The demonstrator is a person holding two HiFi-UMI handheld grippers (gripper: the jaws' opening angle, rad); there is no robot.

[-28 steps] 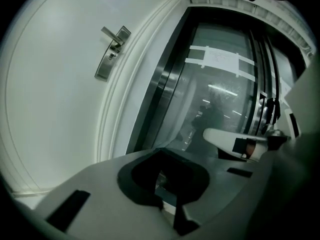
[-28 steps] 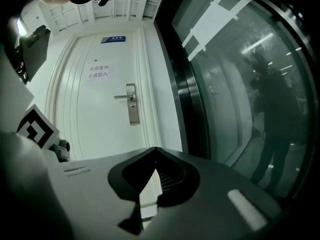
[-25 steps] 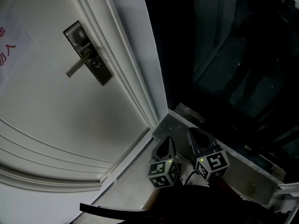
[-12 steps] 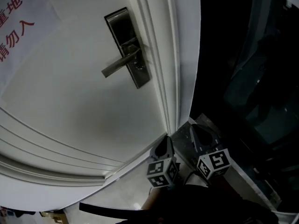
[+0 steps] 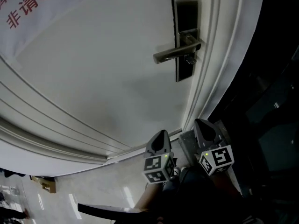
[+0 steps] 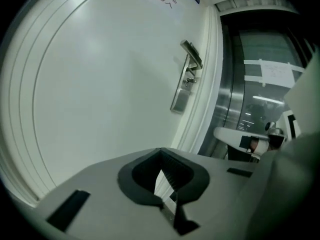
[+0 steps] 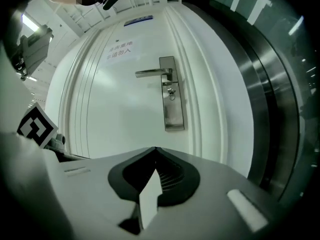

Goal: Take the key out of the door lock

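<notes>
**Both tongs closed on nothing, key sitting in the lock**

Left gripper and right gripper both have their jaws pressed together with nothing between them. They're held low, well apart from the door. The key is in the keyhole just under the lever handle on the lock plate, but it's tiny and I can't make out its shape. The sign on the door has red Chinese print. The bottom line reads 非请勿 and the rest is cut off at the frame edge. Papers are taped on the glass beside the door, print too small to read.
</notes>
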